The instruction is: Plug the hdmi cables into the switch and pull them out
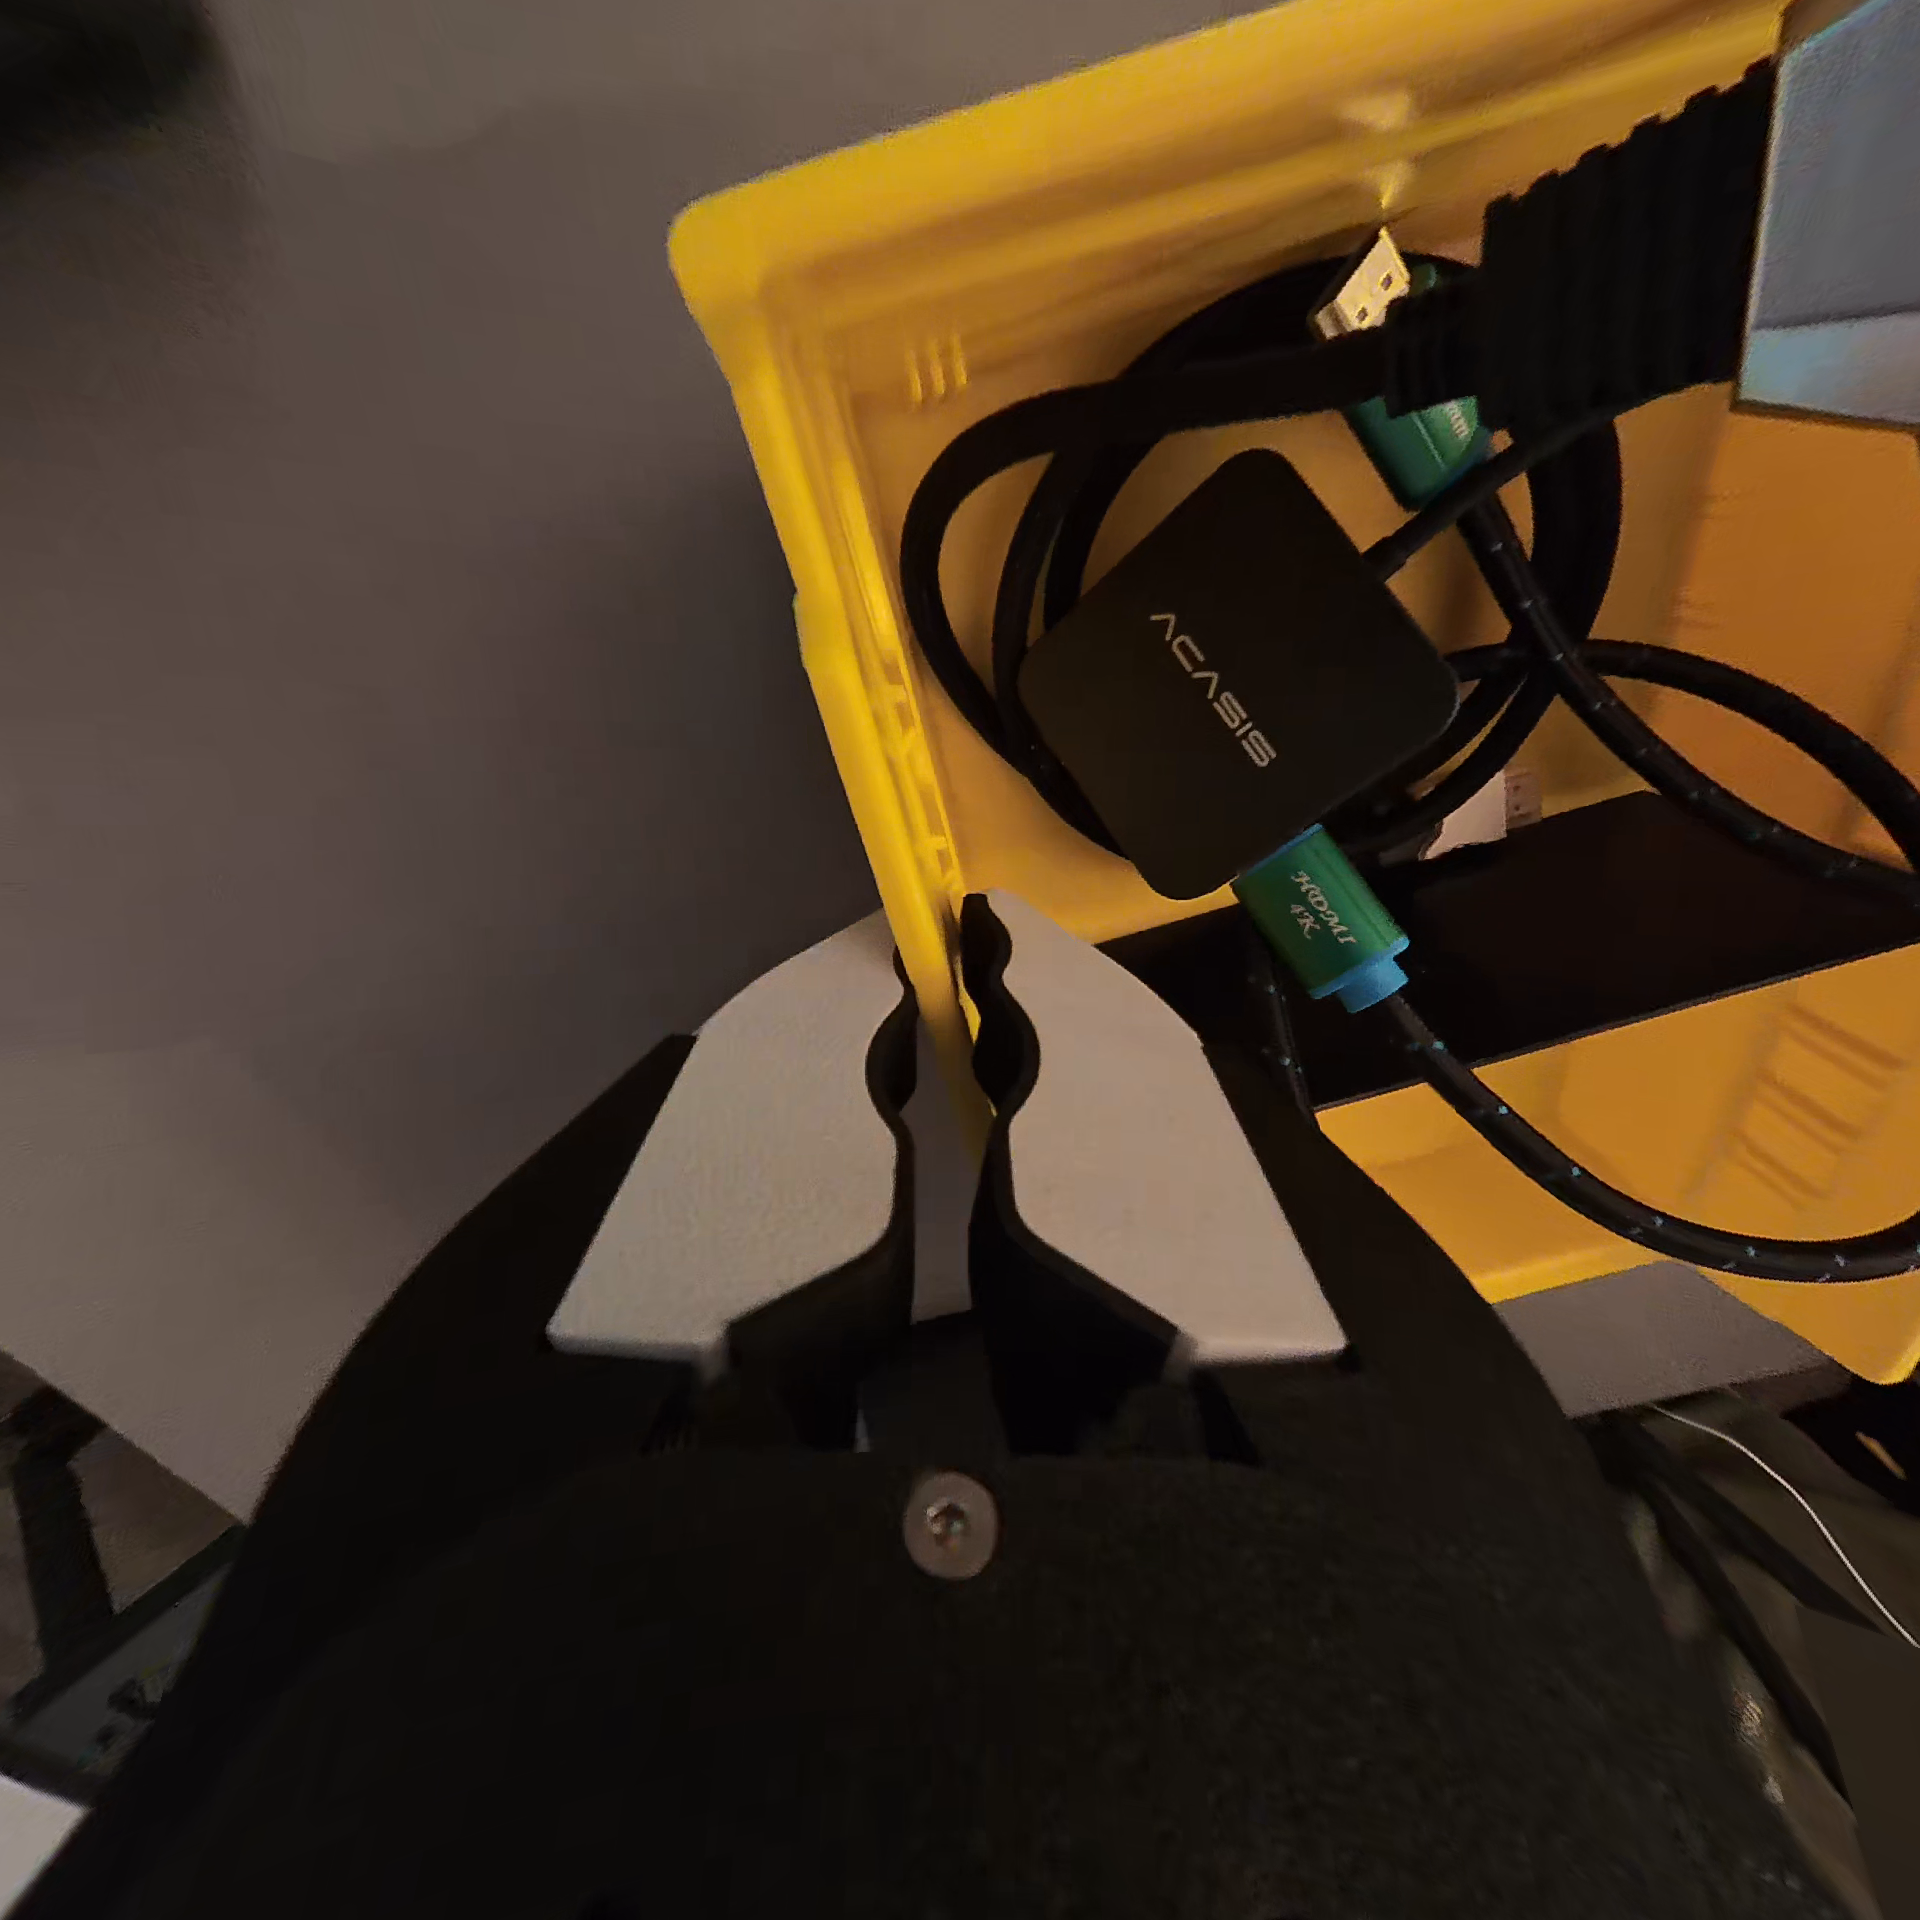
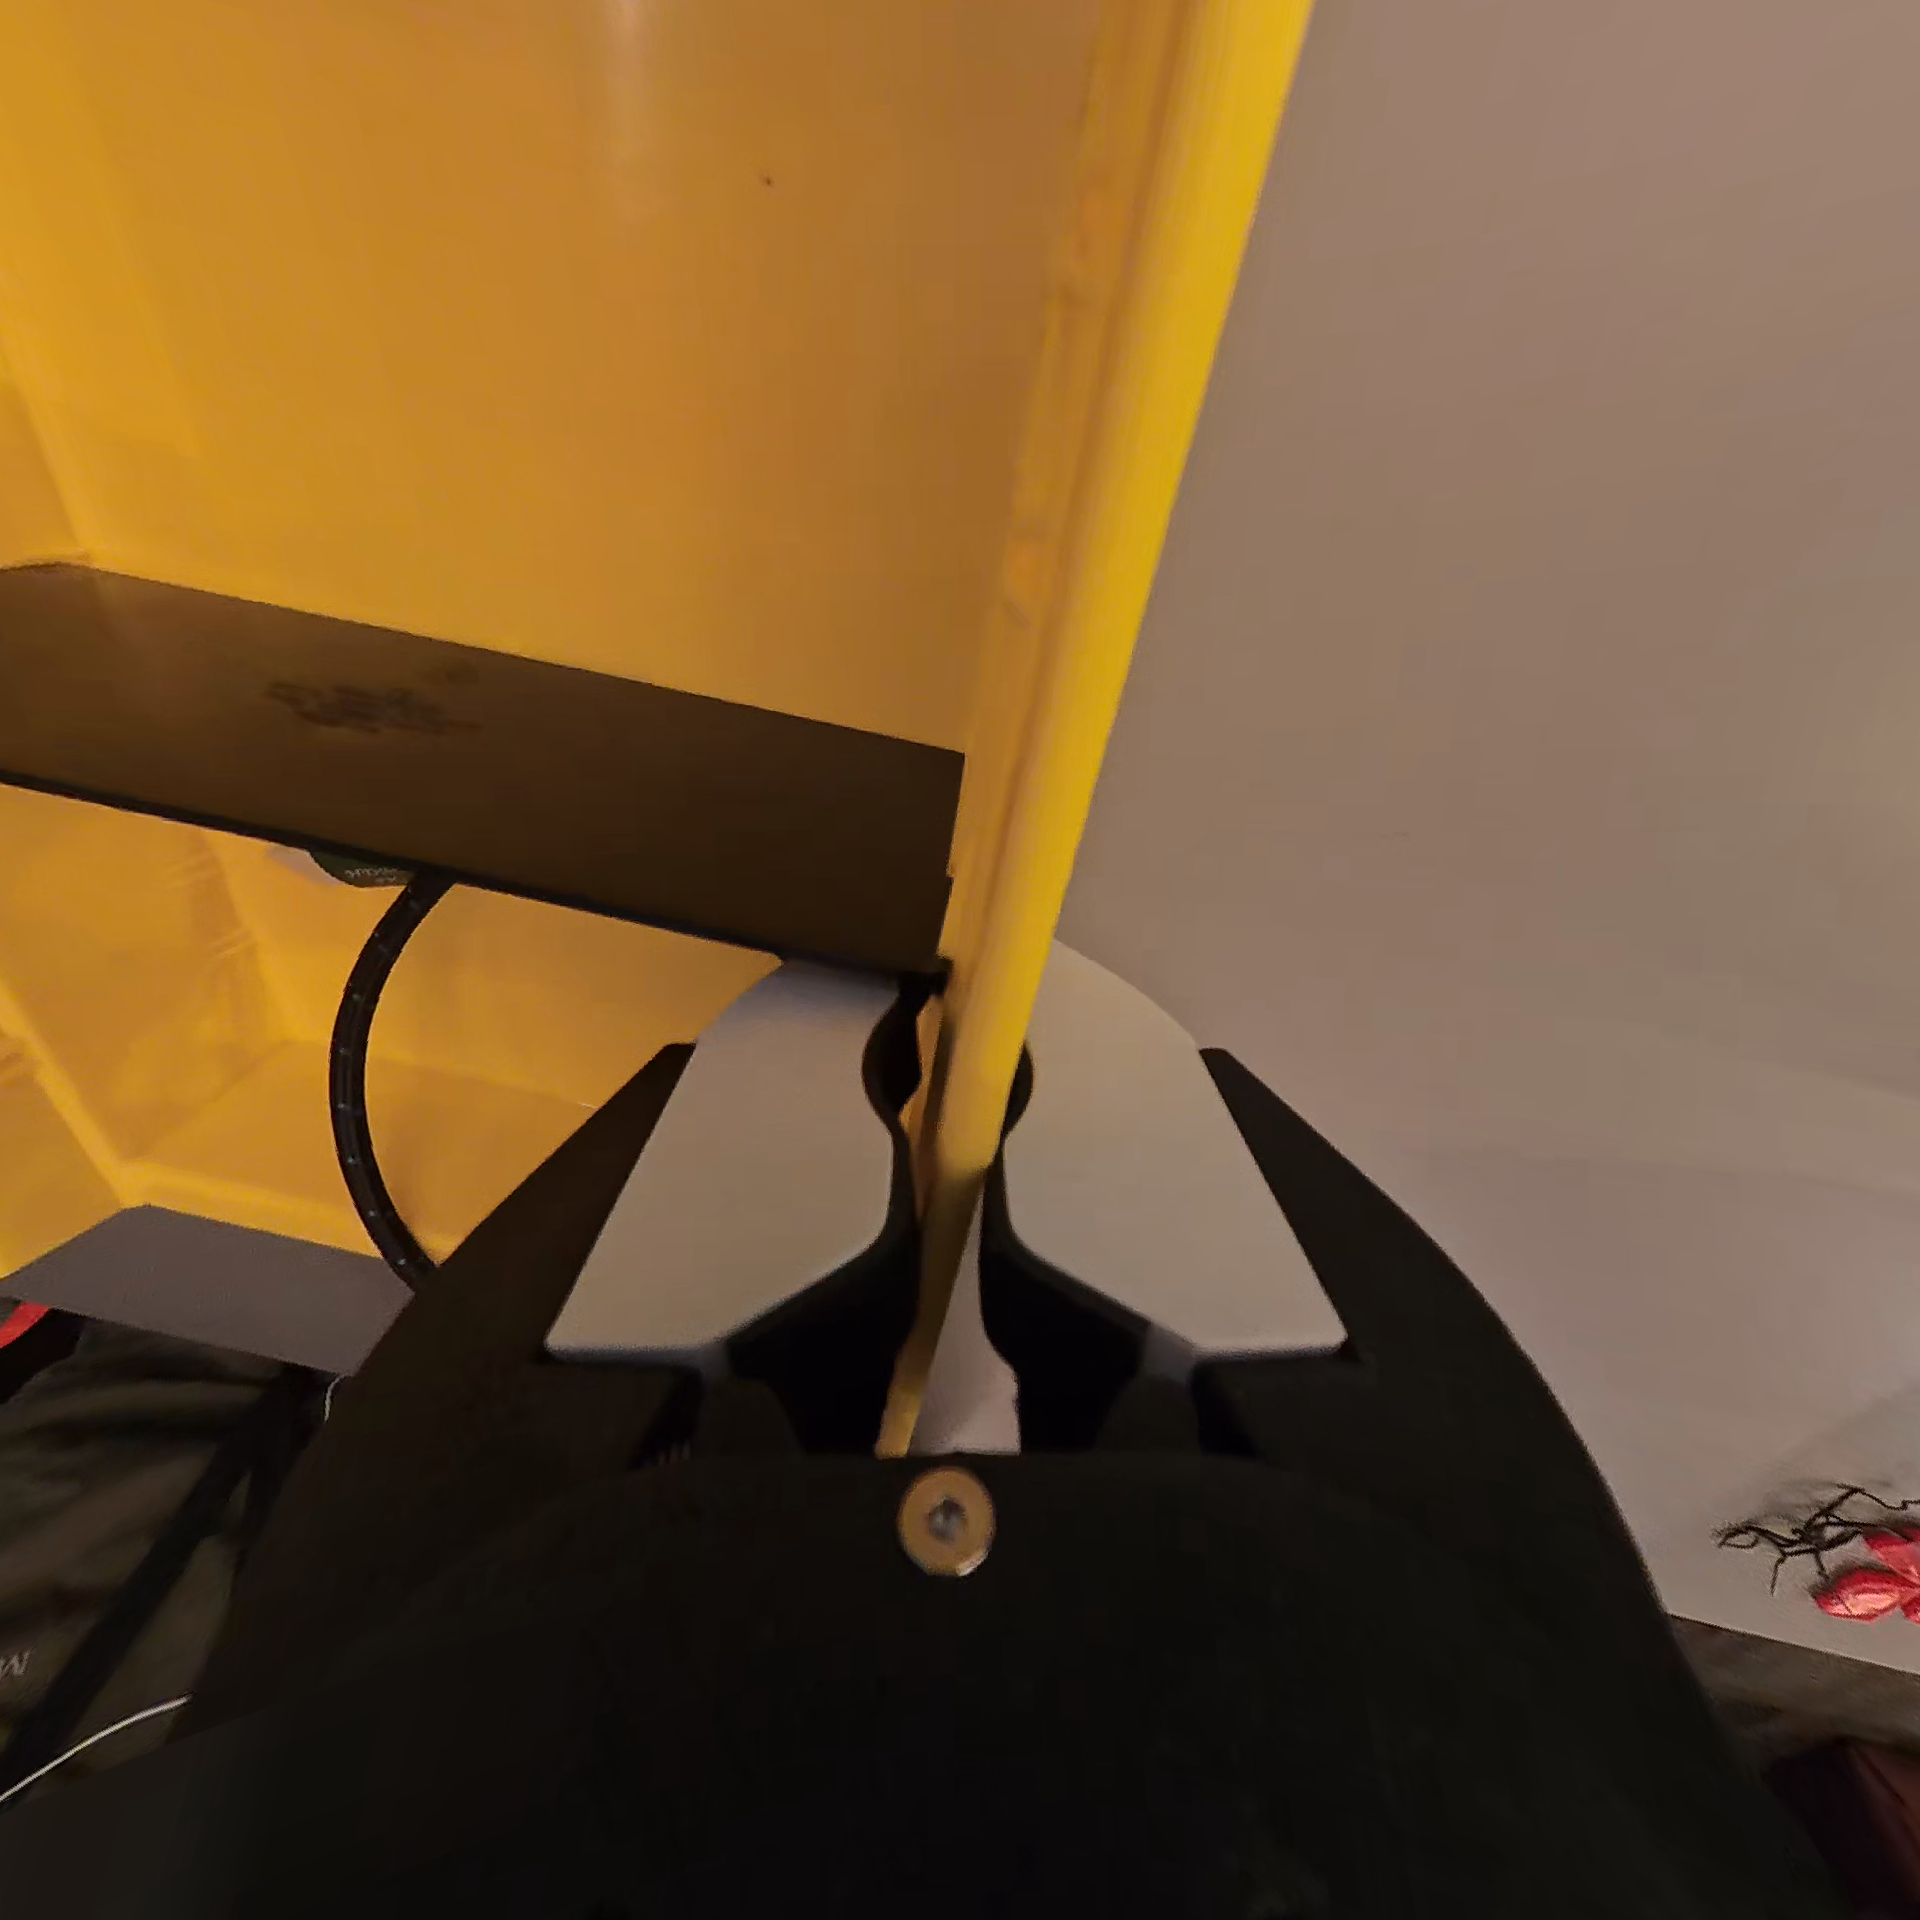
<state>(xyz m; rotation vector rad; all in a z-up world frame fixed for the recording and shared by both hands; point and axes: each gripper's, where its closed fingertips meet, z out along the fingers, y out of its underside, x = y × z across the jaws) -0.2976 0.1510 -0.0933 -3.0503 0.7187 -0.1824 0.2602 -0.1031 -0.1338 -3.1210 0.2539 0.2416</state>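
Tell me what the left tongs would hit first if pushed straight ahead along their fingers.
The left tongs are already shut on the yellow bin wall, so going forward they would likely just slide along that wall edge. The black switch and cables lie off to the right, inside the bin.

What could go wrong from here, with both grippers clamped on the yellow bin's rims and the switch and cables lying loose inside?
1. The yellow bin looks tilted; the black switch and the coiled HDMI cables could slide or spill.
2. The left gripper and right gripper each pinch only a thin rim, so the bin may slip or twist.
3. One green plug appears seated in the switch; shifting weight could strain that port.
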